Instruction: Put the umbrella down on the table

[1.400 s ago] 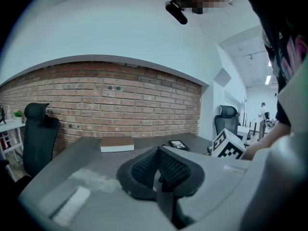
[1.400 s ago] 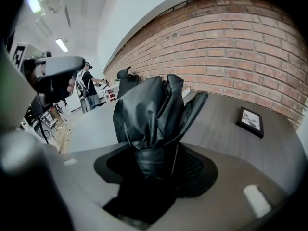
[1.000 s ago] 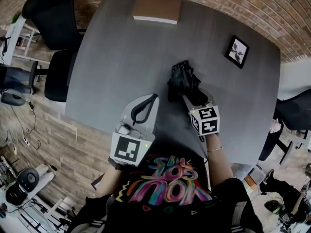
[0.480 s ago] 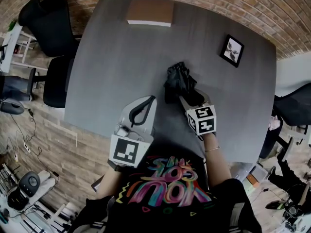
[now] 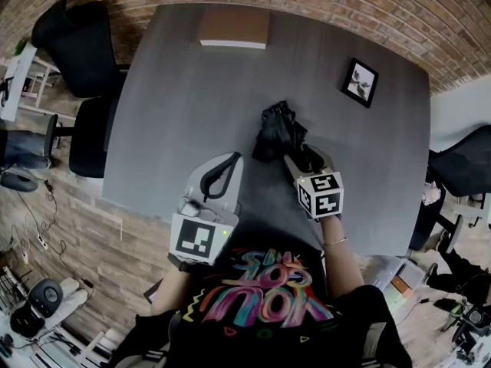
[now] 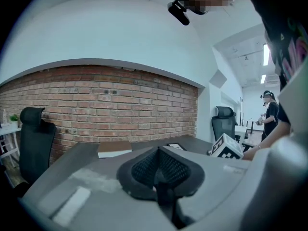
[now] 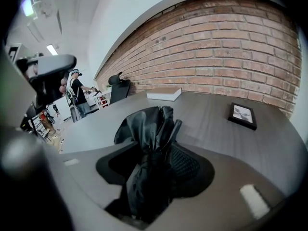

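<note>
Standing by the bench (image 5: 176, 90), I see the right claw (image 5: 299, 152) pinching a folded black umbrella (image 5: 278, 131) around its bundled middle, canopy cloth bulging out on both sides of the jaws. The umbrella points towards 11 o'clock from the person, over the middle of the bench; whether its far end touches the surface I cannot tell. The left claw (image 6: 158, 171) hangs at about 7 o'clock of it, pressed together on nothing, low over the near edge.

The thing looks light, with soft, slippery fabric loosely gathered round a stiff shaft, so I judge the cloth may slide or spring loose once let go. The firm grip is on the shaft or the handle rather than on the folds.

Room is plentiful: bare grey top lies all round the umbrella. A small picture frame (image 5: 360, 82) lies well apart at 2 o'clock, a flat brown book (image 5: 234, 27) at 12 o'clock by the far edge, office chairs (image 5: 73, 33) beyond the 10 o'clock side
</note>
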Tool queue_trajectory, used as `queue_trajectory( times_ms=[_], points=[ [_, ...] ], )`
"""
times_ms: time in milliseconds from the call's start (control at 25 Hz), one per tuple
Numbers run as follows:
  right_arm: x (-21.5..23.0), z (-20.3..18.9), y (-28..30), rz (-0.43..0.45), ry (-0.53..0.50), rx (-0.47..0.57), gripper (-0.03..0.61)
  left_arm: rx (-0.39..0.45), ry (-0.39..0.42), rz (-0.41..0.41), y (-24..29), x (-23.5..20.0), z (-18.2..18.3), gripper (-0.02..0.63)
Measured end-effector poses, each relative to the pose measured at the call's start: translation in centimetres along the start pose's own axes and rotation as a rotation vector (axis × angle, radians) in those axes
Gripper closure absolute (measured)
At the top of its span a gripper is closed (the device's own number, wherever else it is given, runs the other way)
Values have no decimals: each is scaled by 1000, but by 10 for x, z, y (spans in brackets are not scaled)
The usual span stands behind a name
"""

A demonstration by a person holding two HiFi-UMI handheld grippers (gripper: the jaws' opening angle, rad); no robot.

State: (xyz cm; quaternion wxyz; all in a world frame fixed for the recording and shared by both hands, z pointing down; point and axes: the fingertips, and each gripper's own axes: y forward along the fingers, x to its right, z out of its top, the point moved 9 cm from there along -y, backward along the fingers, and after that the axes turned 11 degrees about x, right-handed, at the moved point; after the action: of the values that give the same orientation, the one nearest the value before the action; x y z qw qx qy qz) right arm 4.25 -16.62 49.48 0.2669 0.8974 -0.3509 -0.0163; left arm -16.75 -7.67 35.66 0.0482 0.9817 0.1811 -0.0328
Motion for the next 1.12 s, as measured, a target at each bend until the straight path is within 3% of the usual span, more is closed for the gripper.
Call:
queue_trajectory(
  times_ms=[280, 800, 1120],
  points=[
    [-2, 26, -39, -8, 94, 153, 361, 11, 10, -37, -1, 6, 5, 614],
    [-6, 90, -139, -1, 103, 554, 449, 12, 5, -150, 20, 26, 11, 614],
    [2, 86, -185, -88, 47, 617, 495, 13, 7, -180, 30, 32, 11, 614]
  ],
)
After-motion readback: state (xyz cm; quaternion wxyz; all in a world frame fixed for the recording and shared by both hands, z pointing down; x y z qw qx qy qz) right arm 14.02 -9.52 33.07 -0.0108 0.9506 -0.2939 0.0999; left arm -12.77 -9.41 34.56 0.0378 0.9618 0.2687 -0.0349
